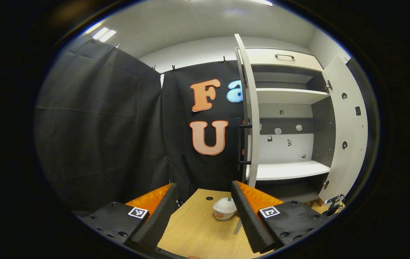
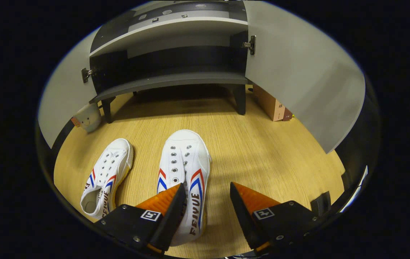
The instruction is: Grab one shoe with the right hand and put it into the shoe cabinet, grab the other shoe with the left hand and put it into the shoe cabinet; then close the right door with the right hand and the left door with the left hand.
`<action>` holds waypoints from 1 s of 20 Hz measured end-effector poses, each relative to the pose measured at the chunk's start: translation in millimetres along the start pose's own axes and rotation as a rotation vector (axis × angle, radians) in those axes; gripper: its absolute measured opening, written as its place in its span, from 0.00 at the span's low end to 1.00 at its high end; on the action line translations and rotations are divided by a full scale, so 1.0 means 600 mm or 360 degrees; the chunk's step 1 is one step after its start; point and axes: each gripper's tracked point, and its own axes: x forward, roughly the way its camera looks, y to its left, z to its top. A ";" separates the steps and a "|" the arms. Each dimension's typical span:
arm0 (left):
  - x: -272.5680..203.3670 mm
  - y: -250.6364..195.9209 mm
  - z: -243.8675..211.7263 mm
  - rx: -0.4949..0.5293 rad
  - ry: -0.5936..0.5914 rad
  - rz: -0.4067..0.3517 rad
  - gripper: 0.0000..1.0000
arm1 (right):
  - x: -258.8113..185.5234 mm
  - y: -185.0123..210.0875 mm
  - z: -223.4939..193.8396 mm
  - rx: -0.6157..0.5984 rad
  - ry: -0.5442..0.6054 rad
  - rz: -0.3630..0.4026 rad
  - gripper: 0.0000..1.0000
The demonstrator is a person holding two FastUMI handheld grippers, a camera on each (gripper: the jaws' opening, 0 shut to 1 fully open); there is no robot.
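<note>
Two white canvas shoes with red and blue stripes lie on the wooden floor in the right gripper view. My right gripper (image 2: 205, 201) is open just above the nearer shoe (image 2: 185, 169), whose right side sits in the gap; the fingers do not press on it. The other shoe (image 2: 106, 172) lies to its left. Beyond them the shoe cabinet (image 2: 169, 81) stands with both doors open. In the left gripper view my left gripper (image 1: 203, 212) is open and holds nothing, raised and facing the cabinet (image 1: 287, 169) and its open left door (image 1: 249, 111).
A small white cup-like object (image 1: 224, 208) sits on the floor by the left door; it is the white cup (image 2: 88, 118) near the cabinet's left leg. A cardboard box (image 2: 271, 104) lies under the right door (image 2: 298, 72). Black cloth walls stand at the left.
</note>
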 end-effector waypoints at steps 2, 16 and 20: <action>-0.001 0.004 -0.005 0.0005 0.0011 0.0007 0.96 | 0.012 0.003 -0.012 0.0011 0.0040 0.0022 0.70; -0.003 0.000 -0.006 -0.0001 0.0016 -0.0029 0.96 | -0.025 0.011 0.014 0.0016 0.0057 -0.0045 0.01; 0.000 -0.008 -0.010 -0.0004 0.0011 -0.0050 0.96 | -0.066 0.014 0.056 0.0064 0.0017 -0.0036 0.01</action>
